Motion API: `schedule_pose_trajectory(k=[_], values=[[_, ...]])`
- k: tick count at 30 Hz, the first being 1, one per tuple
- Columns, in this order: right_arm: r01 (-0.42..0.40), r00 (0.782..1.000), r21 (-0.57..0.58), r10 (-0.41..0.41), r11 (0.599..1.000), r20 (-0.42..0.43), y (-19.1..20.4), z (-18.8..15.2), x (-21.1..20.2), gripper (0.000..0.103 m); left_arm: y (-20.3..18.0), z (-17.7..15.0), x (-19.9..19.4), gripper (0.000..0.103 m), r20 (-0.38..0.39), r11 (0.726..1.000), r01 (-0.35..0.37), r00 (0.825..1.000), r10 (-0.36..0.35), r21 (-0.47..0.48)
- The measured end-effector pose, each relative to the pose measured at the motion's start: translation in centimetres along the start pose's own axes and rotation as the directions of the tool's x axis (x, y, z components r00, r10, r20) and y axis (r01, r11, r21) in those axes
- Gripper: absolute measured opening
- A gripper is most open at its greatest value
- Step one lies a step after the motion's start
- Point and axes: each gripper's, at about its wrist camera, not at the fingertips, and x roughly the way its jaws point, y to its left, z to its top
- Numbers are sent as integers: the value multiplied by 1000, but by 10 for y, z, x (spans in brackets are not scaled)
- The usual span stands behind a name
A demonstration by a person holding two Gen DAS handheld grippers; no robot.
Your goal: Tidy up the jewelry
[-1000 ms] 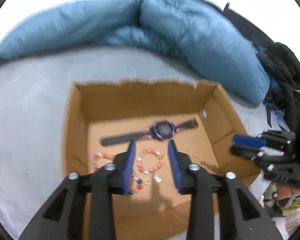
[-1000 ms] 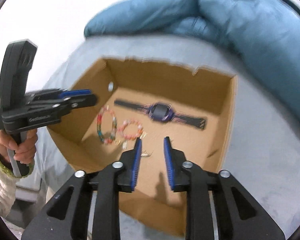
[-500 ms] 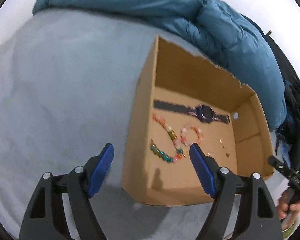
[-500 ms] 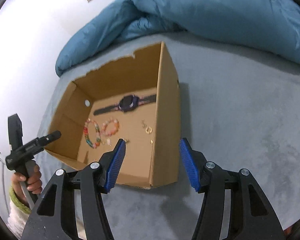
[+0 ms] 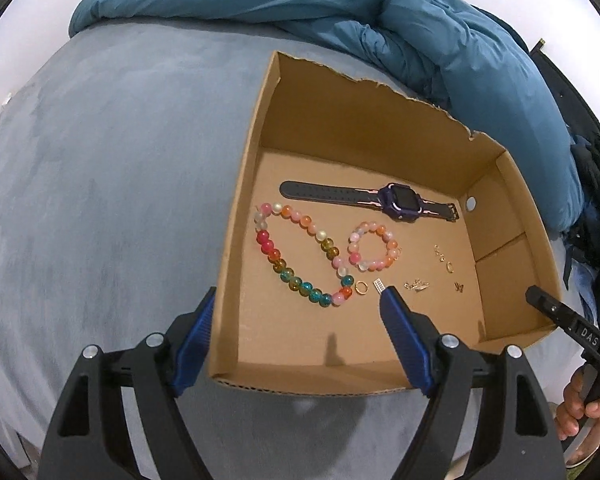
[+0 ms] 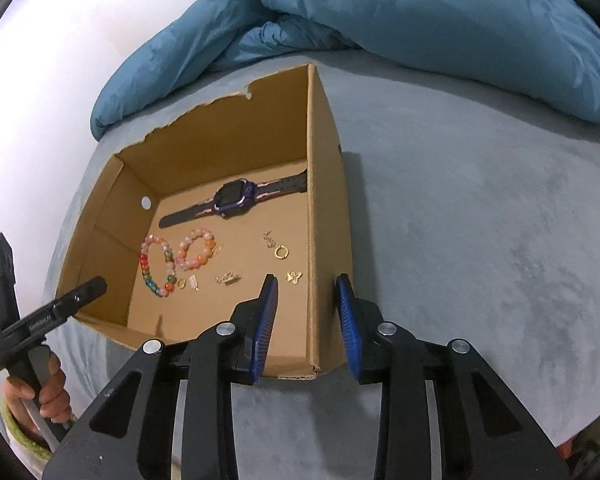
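On a grey bed (image 5: 100, 200) with a blue duvet (image 6: 420, 20) behind, the box (image 5: 380, 128) holds watch (image 5: 396, 202), bead bracelets (image 5: 300, 260) and small gold pieces; left fingers (image 5: 296, 312) spread astride its left wall, right fingers (image 6: 306, 300) closing astride its right wall, where only this view shows a butterfly charm (image 6: 294, 277).

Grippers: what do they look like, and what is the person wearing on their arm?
Each gripper is black plastic with two long fingers: the left gripper and the right gripper. The finger pads are bright blue and ribbed. Round silver bolts sit at the joints. Seen from the side, the handle has small white lettering. A fuzzy green sleeve cuff shows at the wrist.
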Motion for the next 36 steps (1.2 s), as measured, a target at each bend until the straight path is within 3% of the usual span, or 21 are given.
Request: schedule_pose_trajectory(k=[11, 25, 26, 28, 32, 36], values=[[-10, 999, 55, 7, 998, 48, -7, -55, -34, 31, 0, -66, -36, 77, 27, 999, 44, 999, -43, -21], [-8, 991, 86, -4, 996, 136, -6, -84, -41, 34, 3, -95, -52, 77, 87, 998, 55, 995, -53, -12], [-18, 986, 77, 5, 997, 166, -5, -86, -47, 35, 2, -98, -58, 78, 110, 999, 47, 993, -47, 3], [-5, 975, 51, -7, 999, 224, -1, -91, -61, 51, -2, -103, -69, 78, 163, 999, 9, 986, -14, 34], [58, 940, -1, -54, 998, 338, 10, -111, -90, 63, -8, -124, -100, 87, 301, 992, -105, 950, 78, 73], [94, 907, -55, -63, 994, 417, 23, -132, -108, 81, -13, -142, -122, 97, 384, 986, -145, 918, 102, 85]])
